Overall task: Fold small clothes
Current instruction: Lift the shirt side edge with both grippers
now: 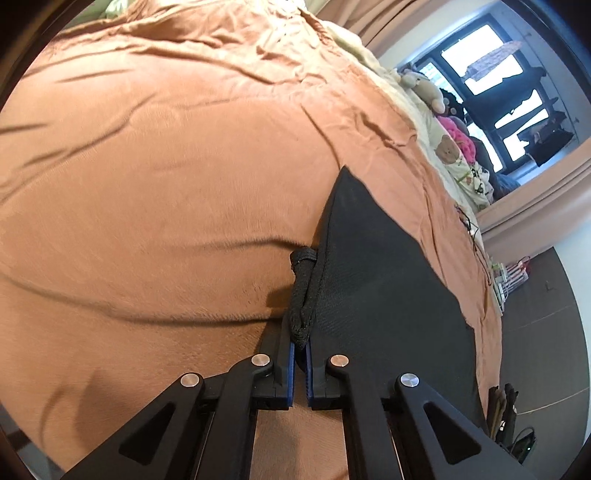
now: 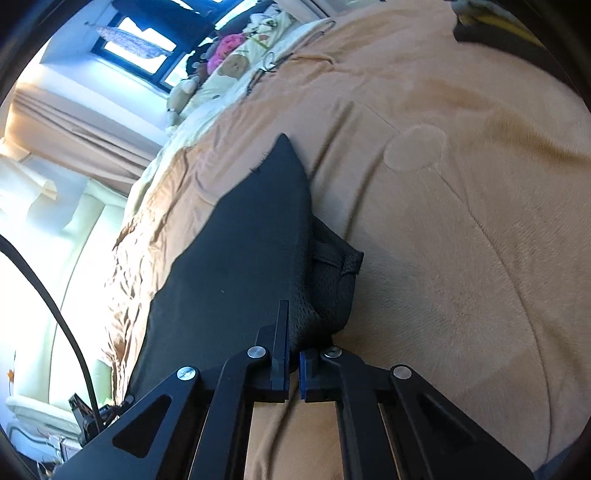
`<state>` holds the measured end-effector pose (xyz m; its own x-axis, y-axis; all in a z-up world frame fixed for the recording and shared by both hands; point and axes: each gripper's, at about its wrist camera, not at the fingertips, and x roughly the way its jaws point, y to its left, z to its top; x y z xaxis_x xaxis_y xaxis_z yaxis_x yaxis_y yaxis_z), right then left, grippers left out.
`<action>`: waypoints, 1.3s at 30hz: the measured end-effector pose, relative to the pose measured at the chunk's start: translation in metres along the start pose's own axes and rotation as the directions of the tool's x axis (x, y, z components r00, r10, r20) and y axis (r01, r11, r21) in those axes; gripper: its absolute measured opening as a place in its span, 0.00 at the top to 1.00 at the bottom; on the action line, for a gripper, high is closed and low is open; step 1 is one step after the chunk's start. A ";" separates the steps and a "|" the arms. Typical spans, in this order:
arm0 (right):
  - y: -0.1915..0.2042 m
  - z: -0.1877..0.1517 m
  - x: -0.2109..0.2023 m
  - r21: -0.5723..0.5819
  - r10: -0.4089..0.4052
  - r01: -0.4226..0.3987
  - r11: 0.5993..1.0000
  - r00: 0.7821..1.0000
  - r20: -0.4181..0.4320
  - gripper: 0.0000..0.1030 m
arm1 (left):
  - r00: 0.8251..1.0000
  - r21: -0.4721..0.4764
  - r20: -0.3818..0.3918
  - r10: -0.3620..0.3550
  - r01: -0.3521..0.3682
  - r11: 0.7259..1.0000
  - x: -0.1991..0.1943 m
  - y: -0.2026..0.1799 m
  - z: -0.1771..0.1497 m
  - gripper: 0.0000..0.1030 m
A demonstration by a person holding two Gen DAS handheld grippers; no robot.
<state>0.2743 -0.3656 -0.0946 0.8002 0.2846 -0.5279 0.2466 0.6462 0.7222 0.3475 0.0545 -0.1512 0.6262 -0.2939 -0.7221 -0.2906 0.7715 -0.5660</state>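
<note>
A small black mesh garment (image 1: 376,280) is held taut above an orange-brown bedspread (image 1: 155,177). My left gripper (image 1: 301,339) is shut on its bunched left edge, which sticks out between the blue pads. The same garment shows in the right wrist view (image 2: 240,266). My right gripper (image 2: 293,350) is shut on its bunched right edge (image 2: 332,291). The cloth spans between the two grippers and hangs to a point away from me. The fingertips are partly hidden by the fabric.
The bedspread (image 2: 461,221) covers the bed under both grippers. Stuffed toys and a bear-print pillow (image 1: 450,147) lie along the bed's far side near a window (image 1: 517,81). Curtains (image 2: 74,122) hang by it. A dark item (image 2: 491,33) lies on the bed's far corner.
</note>
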 end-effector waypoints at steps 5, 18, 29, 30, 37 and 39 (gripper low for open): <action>0.004 -0.012 -0.011 -0.039 0.006 -0.007 0.999 1.000 -0.013 1.00 | 1.000 0.019 0.027 -0.017 0.016 1.000 -0.023 0.007 -0.001 0.97; -0.002 -0.049 -0.039 -0.056 0.008 -0.010 0.998 0.999 -0.041 1.00 | 0.998 0.004 0.044 -0.035 0.035 0.999 -0.066 0.046 -0.032 0.97; -0.006 -0.073 -0.057 -0.070 -0.021 0.018 0.997 0.999 -0.039 1.00 | 0.997 -0.019 0.032 -0.064 0.064 0.998 -0.076 0.069 -0.048 0.96; -0.007 -0.074 -0.056 -0.065 -0.030 0.027 0.998 0.999 -0.045 1.00 | 0.997 -0.024 0.024 -0.068 0.068 0.997 -0.074 0.071 -0.049 0.96; -0.006 -0.075 -0.067 -0.104 -0.132 0.125 0.987 0.989 -0.061 0.83 | 0.997 -0.044 -0.014 -0.072 0.071 0.996 -0.062 0.079 -0.057 0.86; 0.000 -0.073 -0.077 -0.124 -0.163 0.159 0.980 0.986 -0.030 0.69 | 0.997 -0.045 -0.015 -0.082 0.081 0.996 -0.062 0.079 -0.060 0.75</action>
<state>0.1727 -0.3357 -0.0865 0.7322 0.1964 -0.6521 0.3006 0.7660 0.5683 0.2427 0.1002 -0.1750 0.6368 -0.3645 -0.6794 -0.2709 0.7193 -0.6397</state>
